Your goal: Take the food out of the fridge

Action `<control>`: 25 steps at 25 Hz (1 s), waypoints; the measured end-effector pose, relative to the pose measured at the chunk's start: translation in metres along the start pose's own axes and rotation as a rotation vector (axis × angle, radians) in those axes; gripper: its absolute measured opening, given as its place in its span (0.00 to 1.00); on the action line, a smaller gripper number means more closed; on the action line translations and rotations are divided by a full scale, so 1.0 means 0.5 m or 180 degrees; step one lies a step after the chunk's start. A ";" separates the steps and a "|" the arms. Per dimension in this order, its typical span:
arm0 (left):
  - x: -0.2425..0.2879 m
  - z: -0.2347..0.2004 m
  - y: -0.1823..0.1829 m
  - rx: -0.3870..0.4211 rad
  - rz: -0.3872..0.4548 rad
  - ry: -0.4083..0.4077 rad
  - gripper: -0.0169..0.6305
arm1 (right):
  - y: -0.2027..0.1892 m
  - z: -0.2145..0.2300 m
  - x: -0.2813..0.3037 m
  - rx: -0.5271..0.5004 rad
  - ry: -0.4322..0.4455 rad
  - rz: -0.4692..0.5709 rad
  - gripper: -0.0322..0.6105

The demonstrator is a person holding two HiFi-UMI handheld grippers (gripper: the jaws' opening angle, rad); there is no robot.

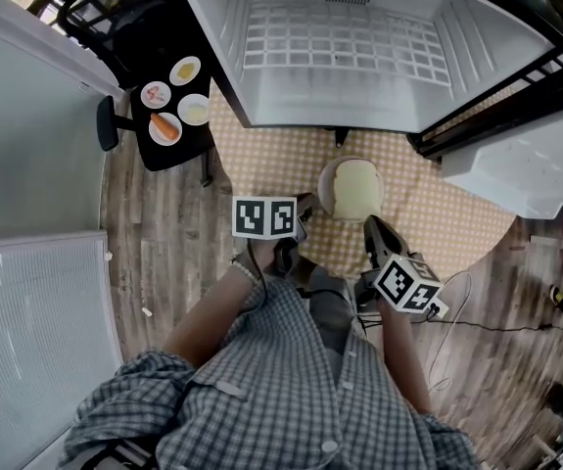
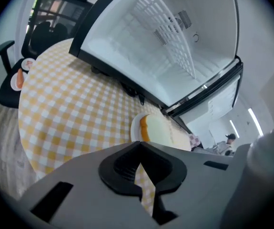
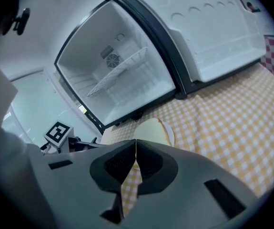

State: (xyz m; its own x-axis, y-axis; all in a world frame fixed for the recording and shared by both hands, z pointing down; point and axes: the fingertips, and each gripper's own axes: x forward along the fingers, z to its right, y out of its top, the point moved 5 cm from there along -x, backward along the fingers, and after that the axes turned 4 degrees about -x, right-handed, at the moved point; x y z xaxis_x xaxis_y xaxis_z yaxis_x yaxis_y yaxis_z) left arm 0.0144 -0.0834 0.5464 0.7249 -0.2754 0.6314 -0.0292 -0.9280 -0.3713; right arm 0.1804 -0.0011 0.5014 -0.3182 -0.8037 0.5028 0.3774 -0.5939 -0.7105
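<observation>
A slice of pale bread (image 1: 353, 188) lies on a small white plate (image 1: 326, 186) on the yellow checked tablecloth (image 1: 438, 213), in front of the open fridge (image 1: 359, 47). The fridge holds only a bare wire shelf (image 1: 345, 39). My left gripper (image 1: 305, 206) is shut and empty, just left of the plate. My right gripper (image 1: 371, 227) is also shut and empty, at the plate's near right. In the left gripper view the bread (image 2: 161, 130) shows just beyond the closed left gripper (image 2: 140, 143). The right gripper view has the bread (image 3: 150, 130) past the closed right gripper (image 3: 136, 140).
A black chair (image 1: 178, 140) at the left carries several small plates of food (image 1: 165, 128). The fridge door (image 1: 516, 169) stands open at the right. A white cabinet (image 1: 26, 135) fills the left side. A cable (image 1: 477, 326) runs over the wooden floor.
</observation>
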 end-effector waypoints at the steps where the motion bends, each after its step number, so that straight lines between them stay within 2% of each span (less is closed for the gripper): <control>1: -0.008 0.008 0.008 0.0088 0.0053 -0.0024 0.04 | 0.013 -0.009 -0.003 -0.0155 0.0006 0.0024 0.07; 7: -0.064 0.074 0.069 0.0837 0.0519 0.0035 0.03 | 0.091 -0.050 -0.025 -0.0837 -0.0103 0.0216 0.07; 11: -0.102 0.124 0.093 0.1451 0.0772 0.0102 0.03 | 0.132 -0.068 -0.043 -0.1059 -0.0150 0.0368 0.06; 14: -0.129 0.158 0.108 0.1789 0.0885 0.0110 0.03 | 0.166 -0.077 -0.053 -0.1161 -0.0151 0.0494 0.06; 16: -0.148 0.177 0.116 0.1914 0.0959 0.0091 0.03 | 0.186 -0.080 -0.060 -0.1203 -0.0151 0.0567 0.06; 21: -0.194 0.216 0.140 0.1997 0.1188 0.0008 0.03 | 0.225 -0.093 -0.075 -0.1294 -0.0137 0.0755 0.06; 25: -0.227 0.242 0.153 0.2195 0.1420 0.0083 0.03 | 0.251 -0.113 -0.084 -0.1454 -0.0091 0.0870 0.06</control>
State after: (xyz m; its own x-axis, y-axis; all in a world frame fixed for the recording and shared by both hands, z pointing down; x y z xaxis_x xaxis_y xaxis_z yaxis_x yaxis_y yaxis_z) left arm 0.0131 -0.0926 0.3638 0.7288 -0.5957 0.3378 0.1247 -0.3696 -0.9208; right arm 0.1919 -0.0401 0.3635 -0.2351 -0.9314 0.2780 0.0240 -0.2915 -0.9563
